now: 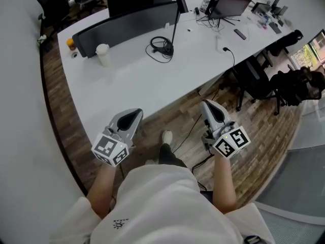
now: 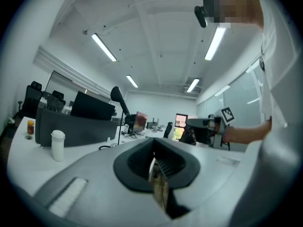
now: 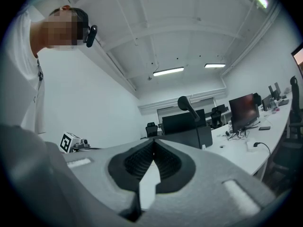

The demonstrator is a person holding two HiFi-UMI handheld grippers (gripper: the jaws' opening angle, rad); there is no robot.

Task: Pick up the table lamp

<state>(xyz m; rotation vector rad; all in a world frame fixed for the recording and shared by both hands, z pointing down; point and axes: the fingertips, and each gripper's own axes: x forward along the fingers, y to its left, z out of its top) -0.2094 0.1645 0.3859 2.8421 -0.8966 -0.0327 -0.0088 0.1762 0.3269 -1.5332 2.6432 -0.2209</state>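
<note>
Claws both closed, jaws pressed together with nothing between them. Left claw and right claw are each held in a hand at the near edge of the white surface. Both are over the wooden floor and neither touches anything on the surface.

Left gripper view: left claw points level across the surface, ribbed pads meeting along a thin seam. Right gripper view: right claw also level, pads meeting the same way.

Table lamp: black, standing on the surface toward the far side, well apart from both claws. Its base sits roughly in line with the gap between them. Thin stem rises from the base and leans toward the far right. A loop of black cord lies touching the base on its left. The lamp's head shows above the dark divider in the left gripper view, and again in the right gripper view.

Other items:
- White cup on the surface, left of the lamp, just in front of the dark divider.
- Small orange jar at the far left corner.
- Open laptop at the far right.
</note>
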